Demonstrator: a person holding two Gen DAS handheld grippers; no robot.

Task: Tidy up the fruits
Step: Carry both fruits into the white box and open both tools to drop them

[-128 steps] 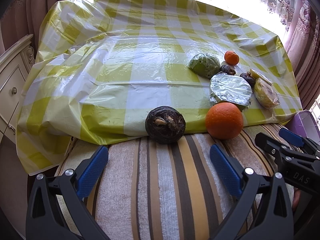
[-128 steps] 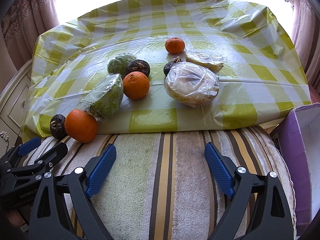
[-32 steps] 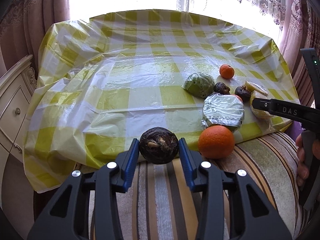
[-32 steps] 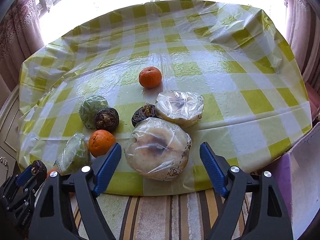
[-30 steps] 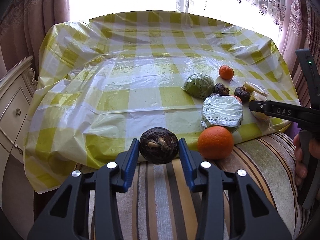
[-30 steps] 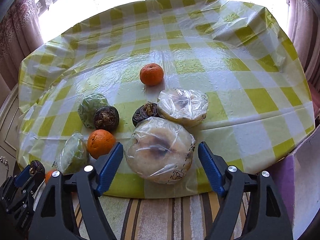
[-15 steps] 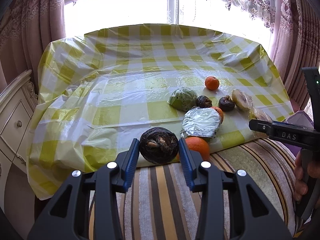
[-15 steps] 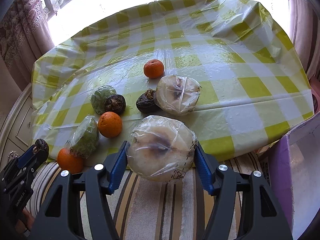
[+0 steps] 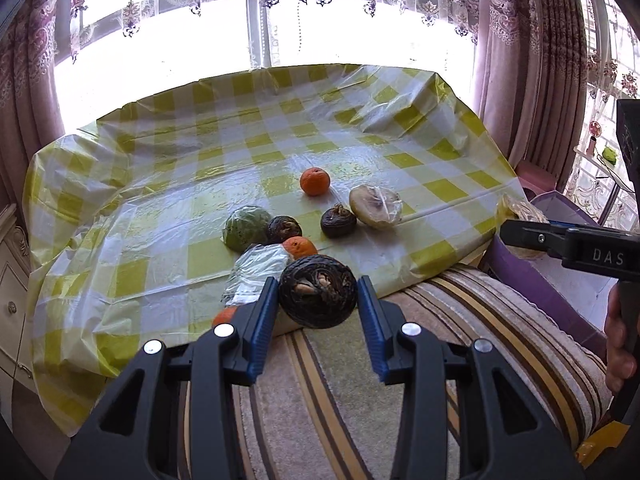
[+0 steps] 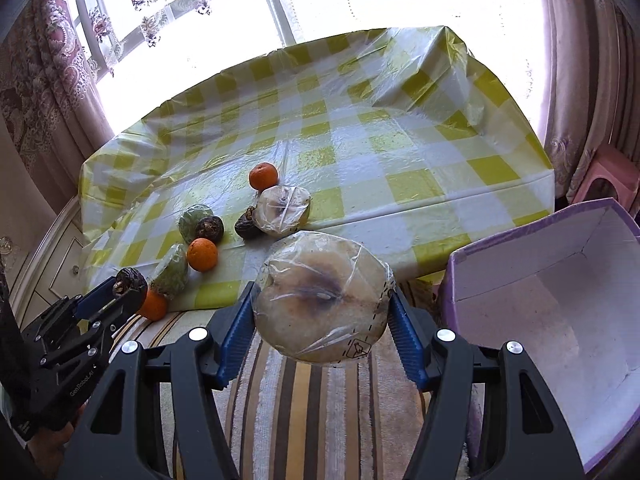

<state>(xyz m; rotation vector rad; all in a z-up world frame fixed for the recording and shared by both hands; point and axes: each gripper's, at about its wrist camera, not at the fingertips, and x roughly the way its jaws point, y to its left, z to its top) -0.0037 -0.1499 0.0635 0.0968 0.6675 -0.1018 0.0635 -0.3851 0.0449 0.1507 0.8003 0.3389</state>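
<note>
My left fingers (image 9: 265, 312) are clamped on a dark wrinkled fruit (image 9: 317, 297), held in the air above the striped cushion (image 9: 328, 400), near the edge of the counter (image 9: 168, 248). My right gripper (image 10: 320, 332) pinches a plastic-wrapped pale round fruit (image 10: 322, 295) between its blue pads, beside the open purple box (image 10: 568, 304). On the checked cloth I see a small orange (image 10: 263, 176), another wrapped fruit (image 10: 283, 210), two dark fruits and a green wrapped one (image 9: 246, 228).

Yellow-and-white checked plastic cloth (image 9: 248, 132) over tabletop; striped towel (image 9: 320, 400) at near edge; floral curtains (image 10: 44, 80); white cabinet (image 9: 10, 280), left.
</note>
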